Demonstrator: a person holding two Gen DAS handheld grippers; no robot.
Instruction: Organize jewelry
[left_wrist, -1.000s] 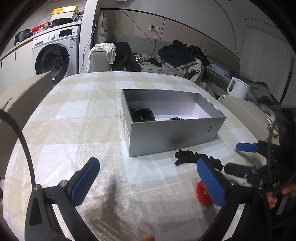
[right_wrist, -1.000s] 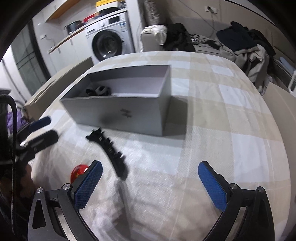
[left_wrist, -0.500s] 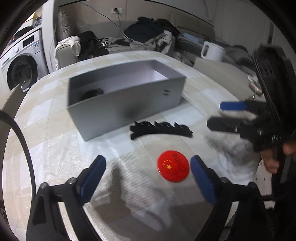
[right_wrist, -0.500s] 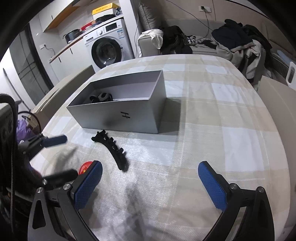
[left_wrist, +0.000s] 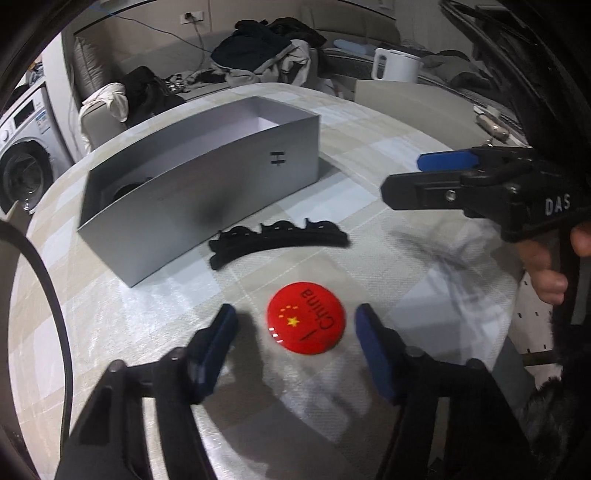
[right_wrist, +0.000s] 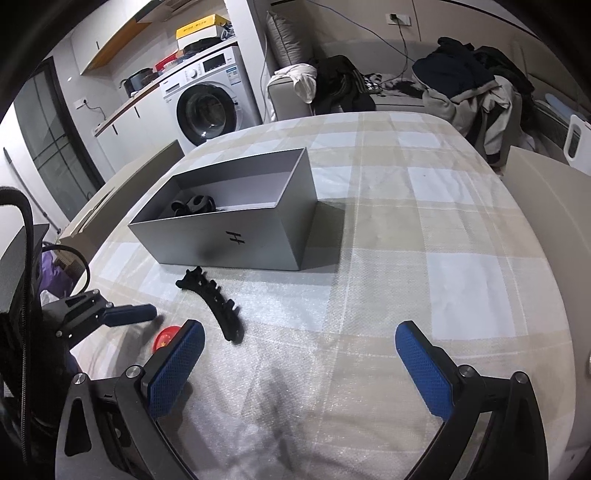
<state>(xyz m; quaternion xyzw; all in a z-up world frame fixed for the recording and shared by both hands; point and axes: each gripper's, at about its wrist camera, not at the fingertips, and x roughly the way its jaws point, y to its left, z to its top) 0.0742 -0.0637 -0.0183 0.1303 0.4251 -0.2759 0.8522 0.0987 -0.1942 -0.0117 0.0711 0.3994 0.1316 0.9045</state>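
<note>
1. Right now the step in hand is the pick-up of the round glossy red badge with yellow stars and the word China, which lies flat on the pale checked tablecloth at the near side of the table

2. Around it, the left gripper straddles the badge: its blue-padded jaws are closing, the badge sits between them, and a gap shows on both sides, so neither pad presses on it yet

3. Over on the right, the right gripper hangs above bare cloth with its jaws spread wide and nothing between them; it takes no part in this step

4. Just beyond the badge lies the black curved toothed plastic hair clip, close in front of the open grey rectangular cardboard box, which holds some dark items at its left end

5. Next, as I judge it, the left jaws must finish closing on the badge's thin rim; being flat and slick, it may slip or tip, so the pads need to meet it low, near the cloth

6. After that, the badge needs a lift over the near wall of the box, and the hair clip remains to be put away
</note>
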